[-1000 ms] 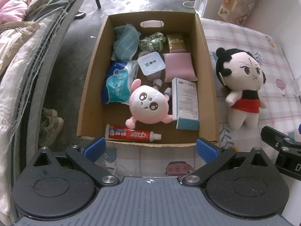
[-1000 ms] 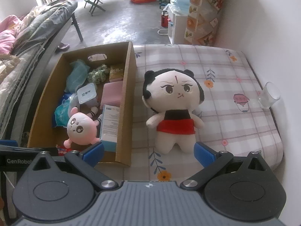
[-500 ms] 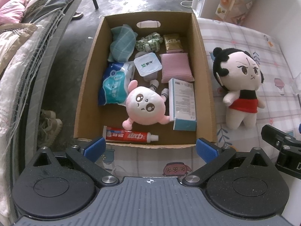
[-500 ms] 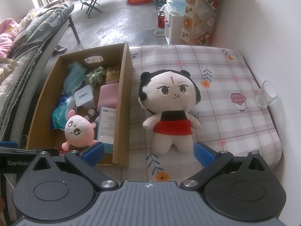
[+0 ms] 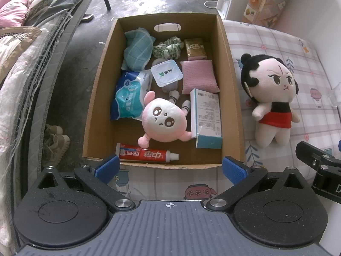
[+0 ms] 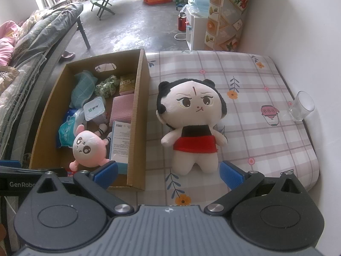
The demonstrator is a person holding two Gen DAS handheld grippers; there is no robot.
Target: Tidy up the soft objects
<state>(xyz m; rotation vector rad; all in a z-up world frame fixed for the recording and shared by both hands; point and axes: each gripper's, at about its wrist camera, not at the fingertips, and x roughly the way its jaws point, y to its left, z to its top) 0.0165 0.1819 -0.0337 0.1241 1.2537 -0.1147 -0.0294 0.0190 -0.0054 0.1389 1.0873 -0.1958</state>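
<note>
A cardboard box stands on the bed's left side. It holds a pink round plush, a teal cloth, a green scrunchie, a pink sponge pad, a tissue pack, a toothpaste tube, a carton and a yoghurt cup. A black-haired doll in red lies face up on the checked sheet right of the box. My left gripper is open and empty before the box's near wall. My right gripper is open and empty just below the doll's feet.
A clear glass stands near the wall at the bed's right edge. A white wall bounds the right side. A cot with bedding is left of the box, shoes on the floor between. A red bottle and a cabinet stand beyond.
Both grippers have drawn back and up a little, so the box and the doll sit slightly farther and smaller in view. Nothing was grasped or moved.
</note>
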